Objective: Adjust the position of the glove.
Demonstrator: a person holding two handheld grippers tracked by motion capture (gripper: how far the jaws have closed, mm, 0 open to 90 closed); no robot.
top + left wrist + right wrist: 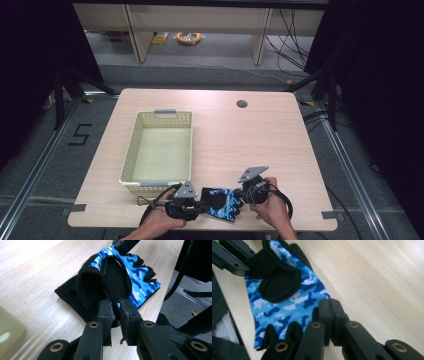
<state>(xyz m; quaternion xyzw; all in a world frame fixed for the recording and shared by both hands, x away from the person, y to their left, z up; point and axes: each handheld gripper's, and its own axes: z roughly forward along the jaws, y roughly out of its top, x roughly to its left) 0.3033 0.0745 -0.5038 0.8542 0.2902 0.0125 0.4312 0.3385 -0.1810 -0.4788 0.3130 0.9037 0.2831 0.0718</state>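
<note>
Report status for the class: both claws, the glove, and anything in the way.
Left claw pinching the glove at its black cuff. Right claw shut on its finger-end edge. Glove at table's near edge. Basket beside, nothing in the way.

The right half of the table [280, 145] is bare wood, from the far edge with its round cable hole [242, 104] down to the near edge; a gripper passes there without obstruction. The left half is occupied by the basket [131, 150], whose walls rise above the surface and block level travel; its interior is open from above. Between the basket's near wall and the table's near edge, the left gripper [200, 206], the glove [223, 204] and the right gripper [242, 199] sit close together, leaving little room.
</note>
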